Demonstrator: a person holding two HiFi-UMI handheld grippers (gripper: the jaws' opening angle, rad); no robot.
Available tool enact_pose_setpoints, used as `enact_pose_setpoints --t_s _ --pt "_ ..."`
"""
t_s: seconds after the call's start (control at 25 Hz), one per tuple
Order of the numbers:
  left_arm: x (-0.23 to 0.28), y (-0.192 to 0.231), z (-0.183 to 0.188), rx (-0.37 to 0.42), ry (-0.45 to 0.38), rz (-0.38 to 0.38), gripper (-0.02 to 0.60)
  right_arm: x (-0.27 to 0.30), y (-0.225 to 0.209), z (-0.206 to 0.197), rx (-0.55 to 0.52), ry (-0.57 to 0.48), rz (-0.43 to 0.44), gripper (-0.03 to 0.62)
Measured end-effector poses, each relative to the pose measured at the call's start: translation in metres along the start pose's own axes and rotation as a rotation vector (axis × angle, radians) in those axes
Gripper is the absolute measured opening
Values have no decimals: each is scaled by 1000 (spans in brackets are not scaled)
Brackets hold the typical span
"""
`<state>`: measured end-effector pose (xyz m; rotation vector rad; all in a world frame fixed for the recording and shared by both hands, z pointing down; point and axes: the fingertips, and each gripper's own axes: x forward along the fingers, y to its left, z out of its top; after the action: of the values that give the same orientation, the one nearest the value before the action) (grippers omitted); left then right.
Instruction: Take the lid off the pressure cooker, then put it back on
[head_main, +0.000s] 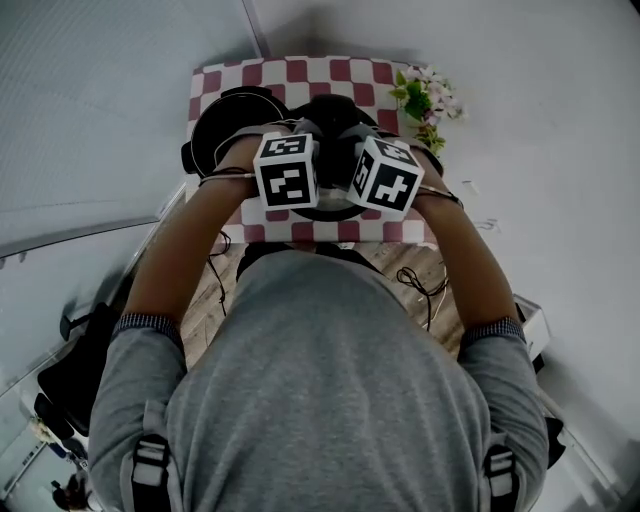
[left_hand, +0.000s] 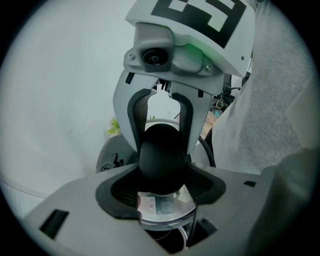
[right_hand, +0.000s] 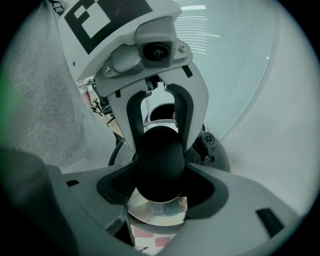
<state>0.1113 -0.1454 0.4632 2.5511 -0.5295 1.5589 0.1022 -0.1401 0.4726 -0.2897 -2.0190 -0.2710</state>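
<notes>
Both grippers grip the round black knob (left_hand: 159, 159) of the pressure cooker lid from opposite sides. In the left gripper view my left gripper (left_hand: 162, 186) is shut on the knob, with the steel lid (left_hand: 167, 209) showing just below it. The right gripper's fingers (left_hand: 186, 117) clamp the knob's far side. In the right gripper view my right gripper (right_hand: 160, 189) is shut on the same knob (right_hand: 159, 162) over the steel lid (right_hand: 157, 211). The head view shows both marker cubes (head_main: 287, 172) (head_main: 388, 178) close together above the lid. The dark cooker body (head_main: 235, 115) stands at the back left.
A red-and-white checked cloth (head_main: 300, 72) covers the small table. A bunch of flowers (head_main: 425, 100) lies at its right back corner. Cables (head_main: 415, 285) hang over the wood floor (head_main: 210, 290) in front. Pale walls surround the table.
</notes>
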Motion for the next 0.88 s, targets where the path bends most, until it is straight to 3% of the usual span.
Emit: enact_pose_setpoints --t_s 0.4,0.88 --pt "52 -16 35 -50 0 2 299 1 15 -64 -23 24 38 291" --pt "115 -33 28 -86 24 -42 299 43 30 -112 -11 53 89 291"
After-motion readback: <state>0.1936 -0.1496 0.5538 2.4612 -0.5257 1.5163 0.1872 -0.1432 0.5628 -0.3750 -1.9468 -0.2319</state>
